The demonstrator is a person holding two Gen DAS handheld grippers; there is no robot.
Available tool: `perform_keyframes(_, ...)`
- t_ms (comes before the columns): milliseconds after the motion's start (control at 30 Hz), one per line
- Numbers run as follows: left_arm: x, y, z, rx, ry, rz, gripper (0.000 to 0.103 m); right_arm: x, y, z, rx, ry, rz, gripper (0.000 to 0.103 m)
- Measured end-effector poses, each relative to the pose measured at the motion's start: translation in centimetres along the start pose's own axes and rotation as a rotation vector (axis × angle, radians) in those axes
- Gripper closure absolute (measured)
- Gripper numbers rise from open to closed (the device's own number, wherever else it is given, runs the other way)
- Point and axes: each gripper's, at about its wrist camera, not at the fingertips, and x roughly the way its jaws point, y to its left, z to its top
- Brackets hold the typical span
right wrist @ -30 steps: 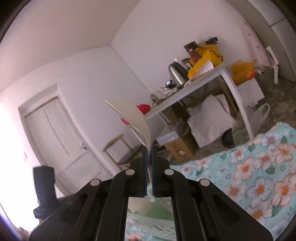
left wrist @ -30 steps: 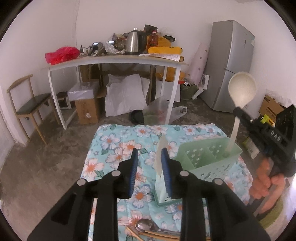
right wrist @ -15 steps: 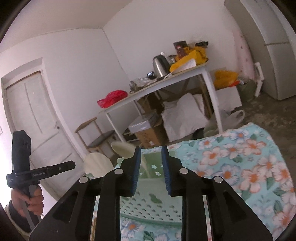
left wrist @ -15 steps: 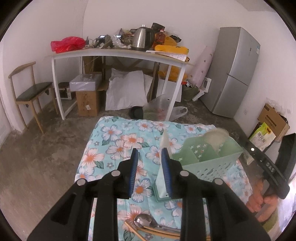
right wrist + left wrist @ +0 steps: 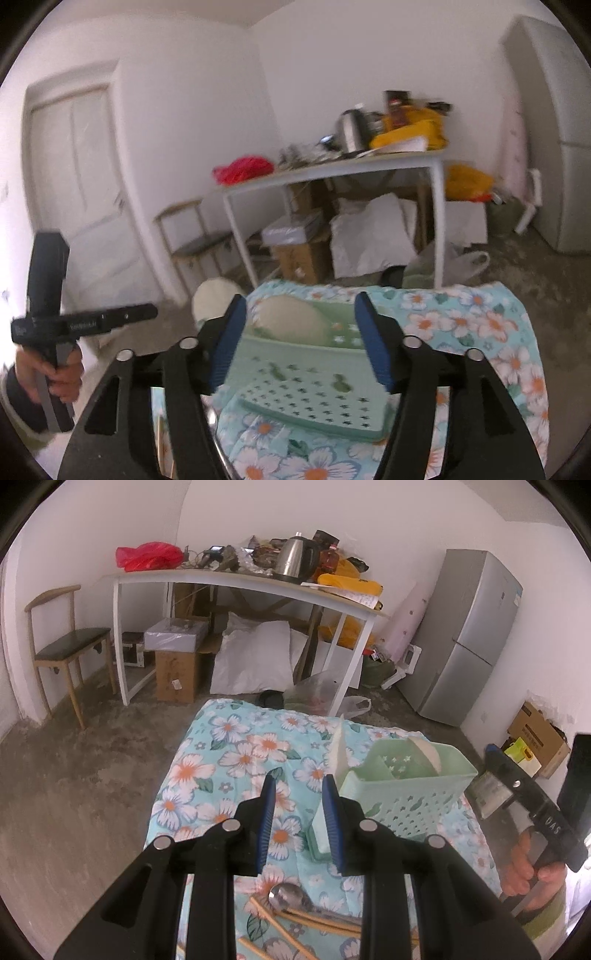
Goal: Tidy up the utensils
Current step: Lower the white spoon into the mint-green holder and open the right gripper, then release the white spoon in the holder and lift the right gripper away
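A pale green slotted basket (image 5: 406,797) stands on the flowered tablecloth (image 5: 236,760). A white ladle (image 5: 424,753) lies in it, bowl up (image 5: 288,319). A white paddle (image 5: 340,747) sticks up from the basket's near end. My right gripper (image 5: 301,306) hangs just behind the basket (image 5: 314,387), its jaws opening, nothing pressed between them. My left gripper (image 5: 297,797) hovers over the cloth beside the basket, jaws slightly apart and empty. A metal spoon (image 5: 291,895) and wooden chopsticks (image 5: 317,921) lie under it. A hand holds each gripper.
Beyond the cloth is bare concrete floor. A white table (image 5: 236,579) with a kettle (image 5: 295,557) and clutter stands at the back, boxes and bags beneath. A chair (image 5: 62,646) is at the left, a grey fridge (image 5: 465,635) at the right.
The right gripper held the white ladle upright over the basket, then let it go. The ladle now lies in the basket and the jaws have spread. The left gripper shifted slightly.
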Motion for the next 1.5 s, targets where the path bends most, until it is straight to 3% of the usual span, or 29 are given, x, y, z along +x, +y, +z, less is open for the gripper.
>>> perform_keyframes(267,-0.8,1.6,-0.8,-0.030,-0.001,0.004,0.078,6.5,2.1,1.6,-0.102,0.213,-0.094,0.043)
perform_keyframes(367,-1.0,2.4,-0.9,-0.043,0.000,0.005,0.078,7.5,1.6,1.6,-0.077,0.261,-0.144,0.064)
perform_keyframes(733,-0.9,3.6,-1.3,-0.082,0.002,-0.025,0.077,2.6,-1.5,2.5,0.108,0.105,-0.287,0.086)
perform_keyframes(800,-1.0,3.8,-1.3,-0.086,0.002,-0.030,0.077,1.8,-2.2,2.9,0.153,0.082,-0.267,0.103)
perform_keyframes(1100,-1.2,4.1,-1.4,-0.096,-0.005,-0.026,0.077,1.7,-2.3,2.5,0.195,0.106,-0.322,0.103)
perform_keyframes(1333,-1.6,4.3,-1.5,-0.107,-0.010,-0.021,0.077,1.3,-2.1,2.5,0.215,0.114,-0.293,0.100)
perform_keyframes(1367,-1.7,4.3,-1.5,-0.109,-0.010,-0.022,0.077,1.5,-2.0,2.6,0.212,0.122,-0.281,0.097)
perform_keyframes(1433,-1.7,4.5,-1.5,-0.111,-0.012,-0.023,0.077,2.3,-1.3,3.1,0.183,0.151,-0.257,0.079)
perform_keyframes(1467,-1.8,4.6,-1.5,-0.111,-0.012,-0.024,0.077,2.8,-1.0,3.3,0.169,0.164,-0.244,0.061)
perform_keyframes(1500,-1.8,4.6,-1.5,-0.111,-0.014,-0.027,0.077,3.3,-0.6,3.4,0.153,0.174,-0.226,0.054)
